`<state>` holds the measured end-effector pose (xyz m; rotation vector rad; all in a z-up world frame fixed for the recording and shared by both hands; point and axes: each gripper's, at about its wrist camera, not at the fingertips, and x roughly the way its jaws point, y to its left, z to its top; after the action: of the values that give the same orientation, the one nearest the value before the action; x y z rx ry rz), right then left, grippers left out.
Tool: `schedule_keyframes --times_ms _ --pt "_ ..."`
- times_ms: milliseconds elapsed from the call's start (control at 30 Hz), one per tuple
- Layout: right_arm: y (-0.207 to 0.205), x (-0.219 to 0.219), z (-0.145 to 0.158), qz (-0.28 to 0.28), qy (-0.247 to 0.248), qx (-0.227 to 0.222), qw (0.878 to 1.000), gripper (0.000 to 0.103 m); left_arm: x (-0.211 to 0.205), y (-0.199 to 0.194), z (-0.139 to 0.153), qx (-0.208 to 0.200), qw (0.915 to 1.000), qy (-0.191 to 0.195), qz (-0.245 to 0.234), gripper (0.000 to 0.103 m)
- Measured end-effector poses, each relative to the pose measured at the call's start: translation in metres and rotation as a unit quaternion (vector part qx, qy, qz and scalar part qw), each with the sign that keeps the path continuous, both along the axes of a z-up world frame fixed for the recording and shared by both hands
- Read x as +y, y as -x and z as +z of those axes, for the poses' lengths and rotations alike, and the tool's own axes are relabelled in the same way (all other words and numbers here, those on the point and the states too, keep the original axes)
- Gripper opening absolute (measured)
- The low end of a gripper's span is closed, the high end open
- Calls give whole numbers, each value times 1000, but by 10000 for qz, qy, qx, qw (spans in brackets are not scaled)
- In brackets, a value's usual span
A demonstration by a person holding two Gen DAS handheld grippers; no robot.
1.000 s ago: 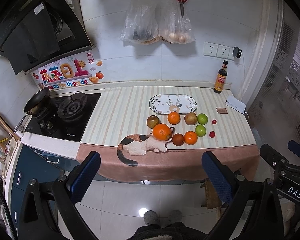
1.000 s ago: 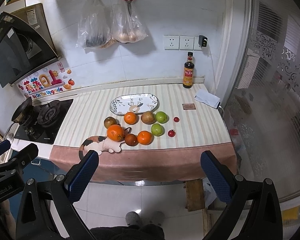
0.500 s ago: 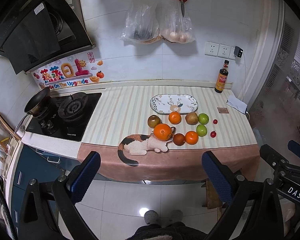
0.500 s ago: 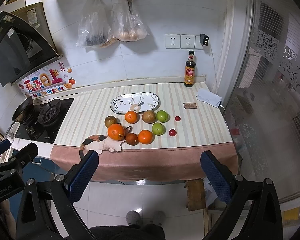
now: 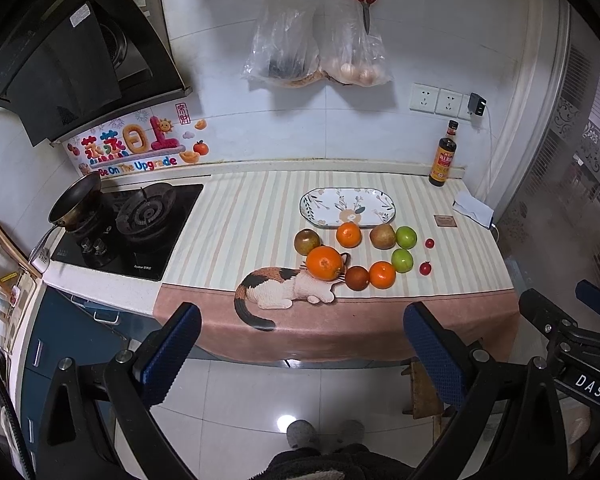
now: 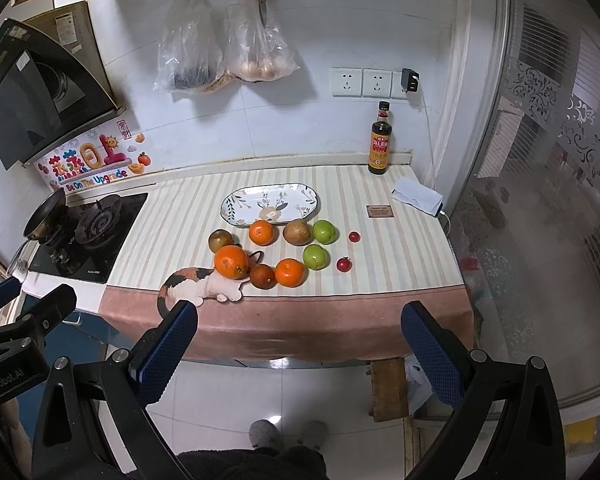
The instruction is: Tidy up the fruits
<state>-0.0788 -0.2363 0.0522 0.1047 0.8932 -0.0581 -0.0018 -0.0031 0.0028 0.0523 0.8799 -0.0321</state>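
Nearest to me are my own slippered feet on the tiled floor, and above them both tongs held back from the counter. My left gripper [image 5: 302,342] has its jaws spread wide with nothing between them, and my right gripper [image 6: 300,340] is spread the same way, also empty. Neither touches anything.

Past the hanging pink edge of the cloth [image 5: 340,328] comes the printed cat [image 5: 284,290], and right at its head sits the big orange [image 5: 325,263]. Beside it to the right are a dark brown fruit [image 5: 357,278] and a smaller orange [image 5: 382,275], touching or nearly so, then a green apple [image 5: 402,260] and a cherry tomato [image 5: 425,268]. The row behind holds a brownish fruit [image 5: 307,241] at the left, another orange [image 5: 348,235], a pear [image 5: 382,236], a second green apple [image 5: 406,237] and a second tomato [image 5: 429,243].

Just beyond them lies the oval plate [image 5: 316,204], with nothing on it. The sauce bottle [image 5: 444,156] stands at the far right, against the wall.

I judge the sorting has not begun: all fruit is loose on the cloth. My next move calls for reaching forward and closing on one piece, likely one from the near row, without nudging its neighbours, then carrying it to the plate.
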Motion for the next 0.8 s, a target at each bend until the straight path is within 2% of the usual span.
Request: schedule_keyframes --times_ms 800 --pt "-5 -10 0 50 -95 5 9999 103 -1 1 -4 -76 9999 12 104 103"
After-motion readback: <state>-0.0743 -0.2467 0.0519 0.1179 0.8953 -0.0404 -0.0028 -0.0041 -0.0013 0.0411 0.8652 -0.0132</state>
